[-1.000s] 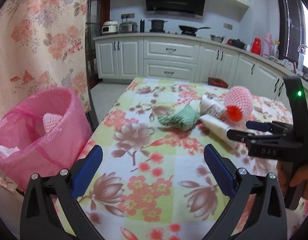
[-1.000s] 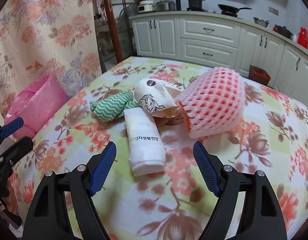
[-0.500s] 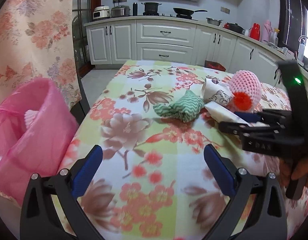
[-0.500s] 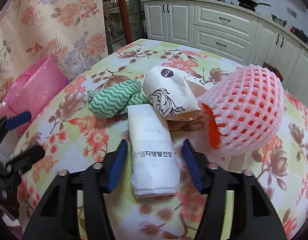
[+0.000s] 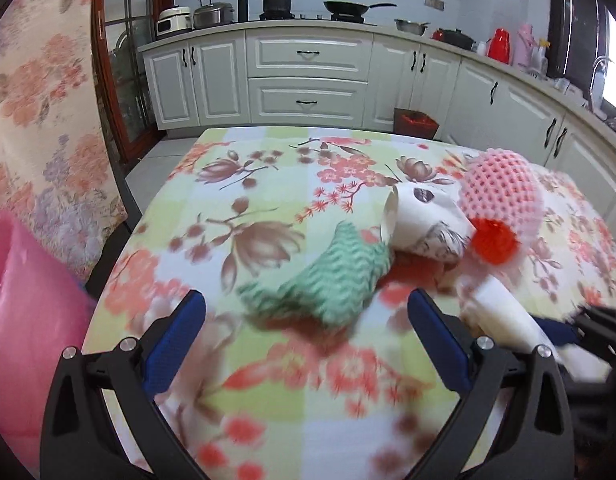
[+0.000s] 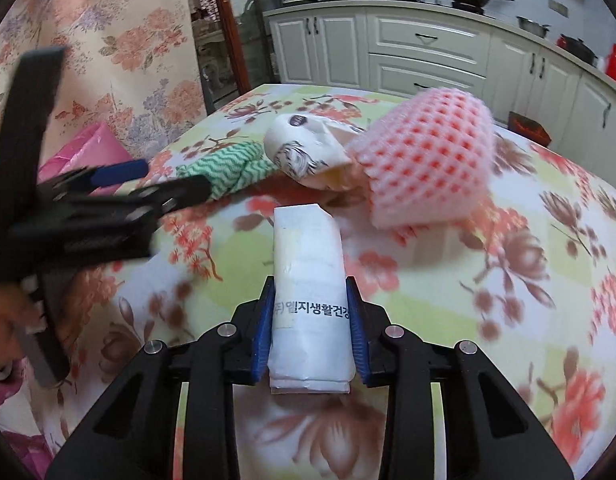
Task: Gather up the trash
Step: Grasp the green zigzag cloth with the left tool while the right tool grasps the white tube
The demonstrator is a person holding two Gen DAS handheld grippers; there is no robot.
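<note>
My right gripper (image 6: 311,334) is shut on a white tissue packet (image 6: 308,264) with Korean print; the packet also shows in the left wrist view (image 5: 503,312). My left gripper (image 5: 306,340) is open and empty, just short of a green zigzag cloth (image 5: 323,284), also seen in the right wrist view (image 6: 228,168). A crushed white paper cup (image 5: 423,224) (image 6: 304,152) and a pink foam fruit net (image 5: 503,196) (image 6: 427,168) lie beyond. The pink trash bag (image 5: 28,320) (image 6: 92,152) stands off the table's left edge.
The floral tablecloth (image 5: 268,200) covers the table. A floral curtain (image 5: 36,120) hangs at the left. White kitchen cabinets (image 5: 308,80) line the back, and a small red bin (image 5: 415,122) stands on the floor beyond the table.
My right gripper closed on the white tissue packet. My left gripper moved forward and right from the pink bag toward the green cloth.
</note>
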